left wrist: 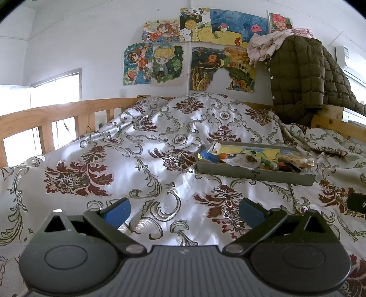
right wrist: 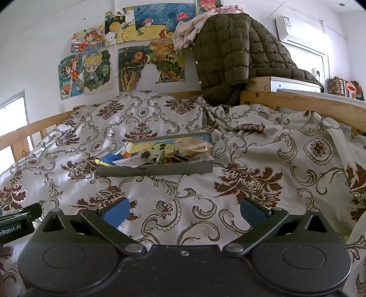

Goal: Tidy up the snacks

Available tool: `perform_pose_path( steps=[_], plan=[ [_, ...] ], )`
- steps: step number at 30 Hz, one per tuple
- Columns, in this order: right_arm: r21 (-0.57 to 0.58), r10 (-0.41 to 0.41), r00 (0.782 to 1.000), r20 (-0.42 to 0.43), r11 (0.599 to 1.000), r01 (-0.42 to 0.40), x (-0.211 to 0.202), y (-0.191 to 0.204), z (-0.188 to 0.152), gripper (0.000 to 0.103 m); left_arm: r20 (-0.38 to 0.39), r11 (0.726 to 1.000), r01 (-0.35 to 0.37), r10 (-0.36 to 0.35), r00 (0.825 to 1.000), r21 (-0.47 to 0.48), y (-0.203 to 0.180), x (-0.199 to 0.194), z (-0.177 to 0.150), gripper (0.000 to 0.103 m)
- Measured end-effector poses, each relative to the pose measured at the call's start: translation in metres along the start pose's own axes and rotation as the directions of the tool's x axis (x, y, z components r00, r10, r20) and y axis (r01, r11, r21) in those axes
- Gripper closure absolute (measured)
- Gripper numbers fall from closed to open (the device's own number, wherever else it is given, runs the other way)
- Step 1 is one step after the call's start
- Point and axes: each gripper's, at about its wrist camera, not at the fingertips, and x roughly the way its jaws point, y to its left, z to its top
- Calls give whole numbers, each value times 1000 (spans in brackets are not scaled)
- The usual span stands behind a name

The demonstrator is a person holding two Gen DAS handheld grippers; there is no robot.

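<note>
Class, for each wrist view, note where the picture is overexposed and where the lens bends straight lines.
Left wrist view: the window at left is blown out white, and sunlight glares on the shiny floral bedspread; the wooden bed rail curves. Right wrist view: the white wall air conditioner and the area below it wash out; the far wooden rail bows; dark corners vignette both views.

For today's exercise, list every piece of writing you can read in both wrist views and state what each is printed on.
"paul": patterned bag on the shelf, far right.
"nRobot.AI", cut off at the edge: left gripper body.
Dark label on grey tray: too small.
Characters on top wall drawing: too blurred.
</note>
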Motion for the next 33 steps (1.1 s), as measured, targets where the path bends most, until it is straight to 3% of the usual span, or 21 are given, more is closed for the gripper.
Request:
perform_pose_path(
  steps=[33],
  plan=[
    [-9, 3, 1000, -15, 1000, -3, 1, 4, -6, 1, -3, 1000, 0, 0, 1000, 3, 0, 0, -1, 0]
  ],
)
